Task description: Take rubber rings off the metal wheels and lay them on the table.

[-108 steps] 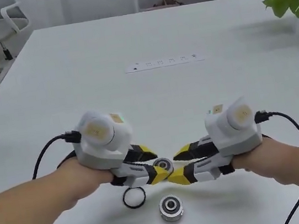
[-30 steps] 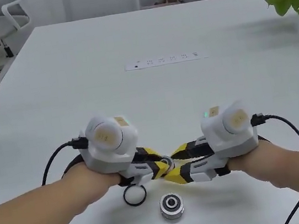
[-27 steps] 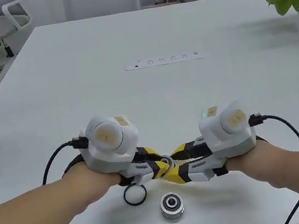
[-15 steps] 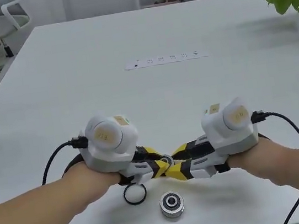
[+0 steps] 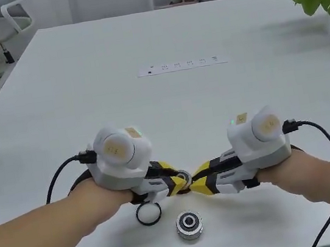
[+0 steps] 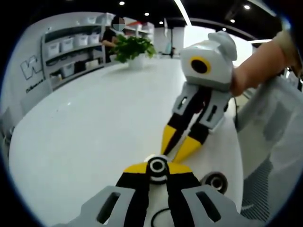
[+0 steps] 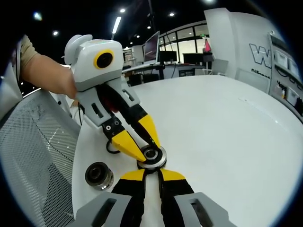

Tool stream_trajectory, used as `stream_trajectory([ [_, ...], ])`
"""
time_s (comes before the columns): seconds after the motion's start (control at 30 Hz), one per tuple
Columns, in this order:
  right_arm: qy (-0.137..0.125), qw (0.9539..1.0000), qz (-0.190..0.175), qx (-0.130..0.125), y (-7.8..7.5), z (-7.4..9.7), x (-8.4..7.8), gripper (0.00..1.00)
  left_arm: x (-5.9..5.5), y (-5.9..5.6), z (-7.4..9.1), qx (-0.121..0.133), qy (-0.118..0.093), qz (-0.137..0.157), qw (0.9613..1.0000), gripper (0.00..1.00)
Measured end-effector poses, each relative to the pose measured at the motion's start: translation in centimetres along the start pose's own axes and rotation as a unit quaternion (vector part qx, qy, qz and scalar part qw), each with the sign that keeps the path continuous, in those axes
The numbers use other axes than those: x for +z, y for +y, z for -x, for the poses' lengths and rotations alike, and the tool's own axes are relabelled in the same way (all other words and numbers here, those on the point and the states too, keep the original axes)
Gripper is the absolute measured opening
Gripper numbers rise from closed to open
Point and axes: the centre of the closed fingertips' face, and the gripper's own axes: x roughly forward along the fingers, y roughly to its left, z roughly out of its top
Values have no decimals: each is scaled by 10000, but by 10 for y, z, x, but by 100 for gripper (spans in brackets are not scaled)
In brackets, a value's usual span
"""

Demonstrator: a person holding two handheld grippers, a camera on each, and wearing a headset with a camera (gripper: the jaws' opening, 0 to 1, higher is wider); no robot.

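1. Two hand-held grippers meet nose to nose just above the white surface (image 5: 169,110), with one metal wheel (image 7: 152,156) between their tips. All positions below are given from this held wheel.
2. Left hand-held gripper (image 5: 175,185): it reaches the held wheel from the person's left, jaws closed onto it, one yellow tip on each side of the rim. The wheel is clear of the surface.
3. Right hand-held gripper (image 5: 197,186): it comes from the opposite side, jaws drawn together to a narrow slit, tips touching the near edge of the rim. A dark band runs round that rim; whether the tips have actually pinched rubber cannot be resolved.
4. Governing relation: the held wheel lies straight ahead of the right tips, and the two grippers share one left-to-right line through it. The hub face is turned upward, so its axle probably stands across that line. The right hand-held gripper is the free one for stripping; the ring likely has to be lifted over the rim, not pulled straight back.
5. Loose rubber ring (image 5: 148,213): flat on the surface, near the held wheel, towards the person and leftward, under the left hand-held gripper.
6. Second metal wheel (image 5: 189,225): on the surface, directly towards the person from the held wheel, untouched.
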Motion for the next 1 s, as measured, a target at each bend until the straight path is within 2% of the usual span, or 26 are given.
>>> stream_trajectory([
  [0.23, -6, 9999, -122, 7, -1, 1, 0, 2, 0, 0, 0, 17, -2, 10, 10000, 13],
  [0.47, -89, 9977, -675, 0, -5, 2, 0, 0, 0, 0, 0, 29, 16, 9, 10000, 13],
  [0.57, -219, 9920, -1242, -42, -9, 4, 1, 0, 0, 0, 0, 40, 17, 16, 10000, 13],
  [0.67, -341, 9875, -1541, -61, -13, 7, 2, 0, 0, -1, 0, 57, 38, -48, 10000, 13],
  [0.73, -397, 9857, -1635, -51, -14, 7, 2, 0, 0, -2, -1, 87, 84, -158, 9998, 13],
  [0.93, -531, 9821, -1808, -34, -14, 8, 7, 0, 0, -2, 0, 114, 147, -208, 9996, 13],
  [1.0, -607, 9790, -1944, -7, -14, 8, 8, 0, 0, -1, 0, 128, 154, -211, 9996, 13],
])
